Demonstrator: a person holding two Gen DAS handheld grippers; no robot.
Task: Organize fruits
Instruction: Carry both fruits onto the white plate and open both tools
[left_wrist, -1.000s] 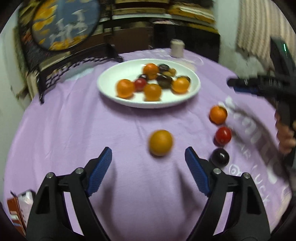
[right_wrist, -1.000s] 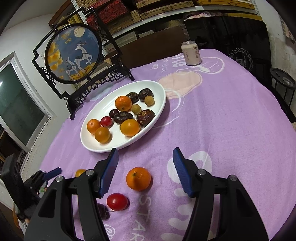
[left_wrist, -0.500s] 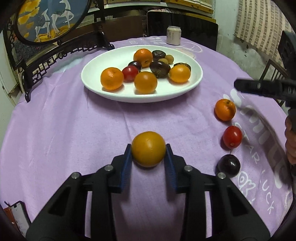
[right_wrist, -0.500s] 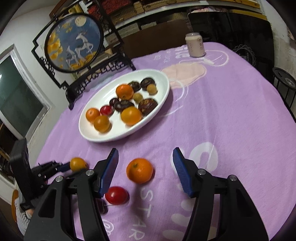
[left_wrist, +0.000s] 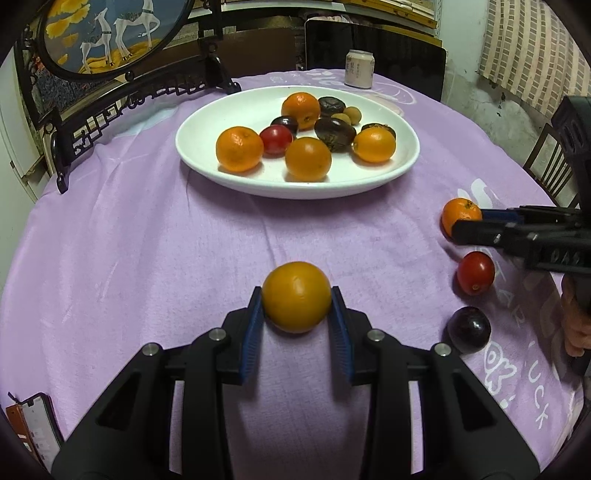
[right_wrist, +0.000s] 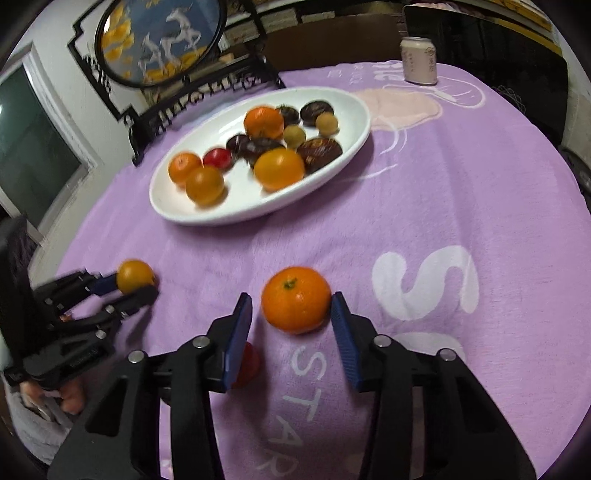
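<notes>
While both grippers sit low over the purple tablecloth (left_wrist: 140, 258), each has a round fruit between its blue pads. The left gripper (left_wrist: 296, 317) is clamped on a smooth yellow-orange fruit (left_wrist: 296, 296); both pads press its sides, and the fruit rests near the cloth, on the near side of the white plate (left_wrist: 207, 122). From the right wrist view the same pair appears at the far left, the fruit pinched at the tips of the black fingers.

The right gripper (right_wrist: 291, 314) frames a tangerine (right_wrist: 296, 299) with a small green stem scar. Its jaws are closing: the right pad touches the tangerine's side, while a thin strip of cloth shows between the left pad and the peel, so the grip is not complete. The tangerine lies on the cloth, nearer than the plate and left of large white lettering.

On the plate lie several oranges, a red tomato (left_wrist: 276, 139), dark plums and two small tan fruits. Loose on the cloth, nearer than the tangerine in the left wrist view, sit a second red tomato (left_wrist: 475, 272) and a dark plum (left_wrist: 469, 329). A pale can (right_wrist: 419, 60) stands at the far edge, and a round deer picture in a black stand (right_wrist: 162, 40) rises at the far left. A phone (left_wrist: 38, 428) shows at the near left edge.
</notes>
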